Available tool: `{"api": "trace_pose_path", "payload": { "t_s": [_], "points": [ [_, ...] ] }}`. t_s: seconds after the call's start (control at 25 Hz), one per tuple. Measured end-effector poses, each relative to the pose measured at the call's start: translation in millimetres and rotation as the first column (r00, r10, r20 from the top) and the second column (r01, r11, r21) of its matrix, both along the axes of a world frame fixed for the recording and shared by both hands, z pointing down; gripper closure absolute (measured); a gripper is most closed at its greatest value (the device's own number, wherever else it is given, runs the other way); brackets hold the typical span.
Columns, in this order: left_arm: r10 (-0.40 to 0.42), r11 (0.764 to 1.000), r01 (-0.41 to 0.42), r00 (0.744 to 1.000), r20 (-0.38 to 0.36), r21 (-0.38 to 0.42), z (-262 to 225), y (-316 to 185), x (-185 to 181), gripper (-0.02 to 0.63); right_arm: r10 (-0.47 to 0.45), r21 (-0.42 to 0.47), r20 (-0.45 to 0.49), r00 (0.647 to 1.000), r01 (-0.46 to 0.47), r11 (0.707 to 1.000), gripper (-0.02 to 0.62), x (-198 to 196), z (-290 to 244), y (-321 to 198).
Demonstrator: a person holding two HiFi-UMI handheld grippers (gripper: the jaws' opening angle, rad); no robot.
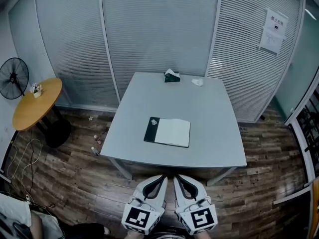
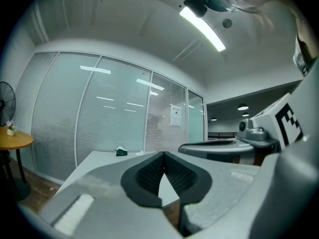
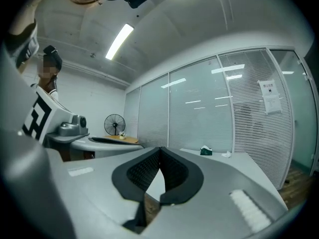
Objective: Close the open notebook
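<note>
Open black-cover white-page notebook point(image 1: 168, 132) mid grey square bench point(image 1: 219, 133), off all edges; left gripper point(image 1: 162, 178) & right gripper point(image 1: 178, 178) fingers together, nr front edge.

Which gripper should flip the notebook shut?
Probably the left gripper. It and the right gripper are both shut, short of the table, about equally far from the notebook. But the dark cover lies open on the left, so the left likely reaches it without crossing.

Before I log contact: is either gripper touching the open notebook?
Apart. The head view shows the left gripper and right gripper short of the table, well clear of the notebook lying on it.
</note>
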State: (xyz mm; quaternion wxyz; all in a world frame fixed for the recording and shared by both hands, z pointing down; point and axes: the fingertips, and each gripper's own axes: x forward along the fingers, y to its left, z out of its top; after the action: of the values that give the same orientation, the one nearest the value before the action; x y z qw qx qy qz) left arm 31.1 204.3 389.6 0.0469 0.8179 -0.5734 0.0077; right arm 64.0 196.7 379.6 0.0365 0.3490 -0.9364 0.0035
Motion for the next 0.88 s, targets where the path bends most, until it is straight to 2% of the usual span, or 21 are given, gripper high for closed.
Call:
{"api": "trace_pose_path", "payload": {
  "t_s": [0.36,0.68,0.8,0.88],
  "points": [
    [0.053,0.999,-0.053,0.998,0.020,-0.005,0,-78,-53,0.601,0.038,0.001,-0.006,0.999,-0.038,0.999,0.594,-54,-3,-78],
    [0.064,0.998,-0.064,0.998,0.009,-0.016,4,-114,-91,0.601,0.052,-0.001,-0.002,0.999,-0.052,0.999,0.594,-93,4,-115],
    [0.073,0.997,-0.072,0.997,0.035,-0.024,13,-127,-104,0.601,0.057,-0.027,-0.021,0.998,-0.057,0.998,0.594,-102,10,-126],
    [0.068,0.997,-0.067,0.998,0.016,-0.035,13,-132,-106,0.601,0.066,-0.029,-0.022,0.998,-0.067,0.997,0.594,-104,10,-132]
  ]
}}
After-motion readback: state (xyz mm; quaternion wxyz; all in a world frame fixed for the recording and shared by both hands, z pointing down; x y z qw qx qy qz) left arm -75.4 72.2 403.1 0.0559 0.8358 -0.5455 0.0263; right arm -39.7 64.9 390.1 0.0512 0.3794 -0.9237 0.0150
